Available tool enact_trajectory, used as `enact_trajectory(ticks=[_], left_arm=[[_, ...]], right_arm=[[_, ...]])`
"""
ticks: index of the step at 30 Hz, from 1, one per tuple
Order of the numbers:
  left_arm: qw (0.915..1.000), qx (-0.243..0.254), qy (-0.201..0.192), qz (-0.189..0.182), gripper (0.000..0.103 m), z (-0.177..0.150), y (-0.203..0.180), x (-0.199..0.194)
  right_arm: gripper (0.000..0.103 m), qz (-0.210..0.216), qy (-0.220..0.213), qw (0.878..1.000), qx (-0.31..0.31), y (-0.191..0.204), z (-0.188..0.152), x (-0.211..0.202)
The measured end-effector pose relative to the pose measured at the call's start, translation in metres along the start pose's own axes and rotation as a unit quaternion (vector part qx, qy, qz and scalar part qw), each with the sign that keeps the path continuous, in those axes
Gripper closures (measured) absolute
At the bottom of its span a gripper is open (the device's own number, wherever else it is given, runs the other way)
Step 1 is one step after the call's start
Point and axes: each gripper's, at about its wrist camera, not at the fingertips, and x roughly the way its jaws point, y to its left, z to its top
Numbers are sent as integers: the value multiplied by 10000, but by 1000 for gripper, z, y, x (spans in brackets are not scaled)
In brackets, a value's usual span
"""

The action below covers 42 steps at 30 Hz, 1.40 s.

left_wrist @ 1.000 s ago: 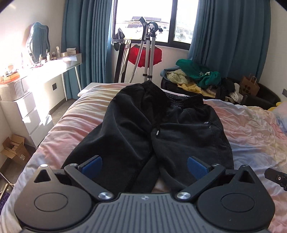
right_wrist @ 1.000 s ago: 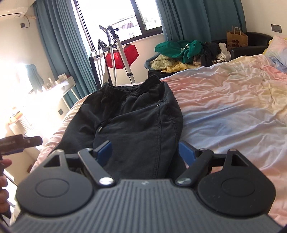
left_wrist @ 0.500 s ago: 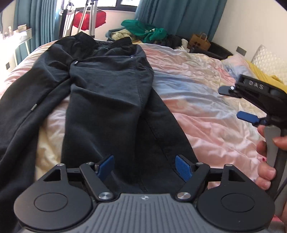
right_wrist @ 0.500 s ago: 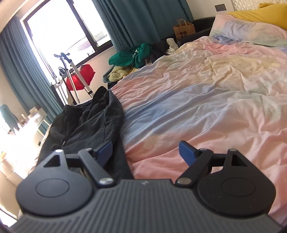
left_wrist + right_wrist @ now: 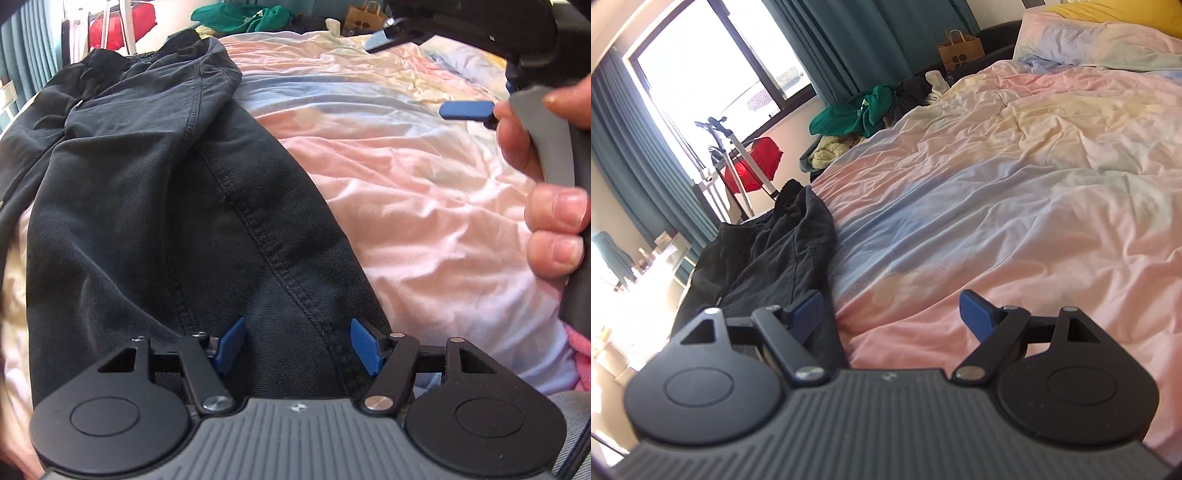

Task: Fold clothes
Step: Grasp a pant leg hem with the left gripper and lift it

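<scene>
The black trousers (image 5: 155,192) lay spread flat on the bed (image 5: 424,206), along its window-side edge, waistband toward the far end. The left gripper (image 5: 295,345) sat low over one trouser leg near its stitched side seam, jaws open, blue pads on either side of the cloth (contact could not be confirmed). The right gripper (image 5: 888,312) hovered over the edge of the same leg where it met the pink sheet, jaws open and holding nothing. The right hand (image 5: 546,206) was visible on its grey handle. A heap of green clothes (image 5: 857,112) lay beyond the bed's far edge.
</scene>
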Motion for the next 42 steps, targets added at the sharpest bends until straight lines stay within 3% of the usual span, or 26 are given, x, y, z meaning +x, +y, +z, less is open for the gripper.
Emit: enact_trajectory(ticks=[1,2,6,10,13,17,21,23,25,28,32,35,39,42], left_arm=[[9999,96,-24,20,48,-1,-1,1],[9997,203,-64,79,61,-2,0,0],[9996,122,-243,-38,90,-2,10,-6],[9970,-207,-574,-485,97,3,40,-37],[9872,-903,-803,-1039,97,11,93,-70],[9574,-2082,-1126,-1652,98,10,188,-121],[9217,-3158,-1332,-1817,98,-10,296,-165],[9049,-3611,-1424,-1746,98,-26,351,-181],[8962,-3912,-1471,-1488,98,-40,399,-188],[8681,-4604,-1418,-1196,103,-69,470,-188],[8693,-4828,-1004,-346,103,-98,538,-173],[8680,-4866,-821,-554,103,-110,563,-166],[8906,-4408,-874,-694,103,-103,563,-173],[9090,-4003,-843,-795,99,-92,545,-177]], right_arm=[[20,-9,-22,10000,-42,1,0,0],[20,-21,-33,10000,-65,2,0,-1],[20,-36,-115,9999,-21,1,1,-4],[20,230,-242,9992,210,-5,3,-9],[20,656,-180,9964,507,-9,4,-8],[20,1034,23,9922,692,-4,1,-5],[20,1104,335,9922,463,10,-3,4],[19,1128,527,9920,190,23,-7,9],[19,1153,721,9907,-95,36,-11,14],[19,1291,1070,9846,-487,62,-22,21],[19,1635,1587,9720,-581,97,-48,31],[19,1977,2226,9515,-782,135,-84,48],[20,2400,2768,9206,-1352,182,-135,58],[20,2471,3014,9087,-1494,202,-161,63]])
